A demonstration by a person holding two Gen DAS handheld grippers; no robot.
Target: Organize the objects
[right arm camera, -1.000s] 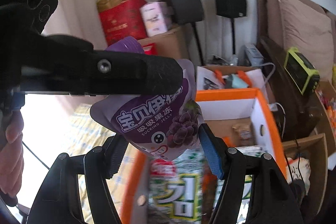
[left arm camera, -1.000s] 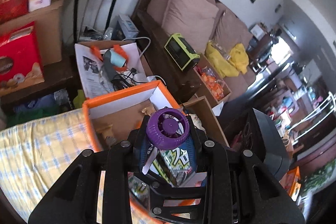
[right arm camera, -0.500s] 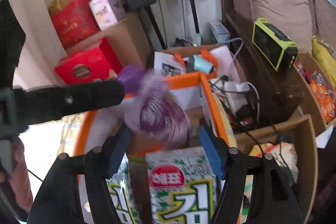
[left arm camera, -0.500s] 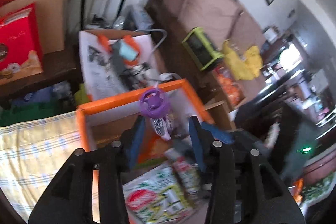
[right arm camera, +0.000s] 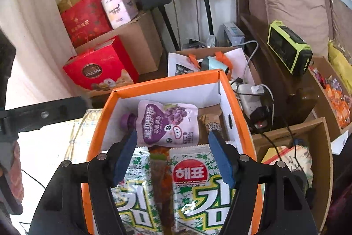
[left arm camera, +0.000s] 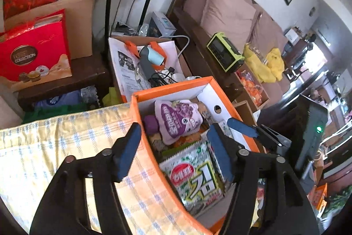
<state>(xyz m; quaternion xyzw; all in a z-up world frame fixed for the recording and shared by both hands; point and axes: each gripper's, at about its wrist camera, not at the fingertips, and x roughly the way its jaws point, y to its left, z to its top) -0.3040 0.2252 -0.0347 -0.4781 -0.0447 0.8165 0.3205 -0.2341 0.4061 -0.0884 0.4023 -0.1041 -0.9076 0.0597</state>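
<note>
Lying flat at the far end of the orange box (right arm camera: 167,86), the purple jelly pouch (right arm camera: 169,124) rests beside the seaweed packs (right arm camera: 193,186) — snacks gathered in one place. My left gripper (left arm camera: 173,147) and right gripper (right arm camera: 172,156) both hover over it, jaws spread wide and empty. A second ago the left clamped the pouch's cap in mid-air; now it has let go — pouch delivered.
</note>
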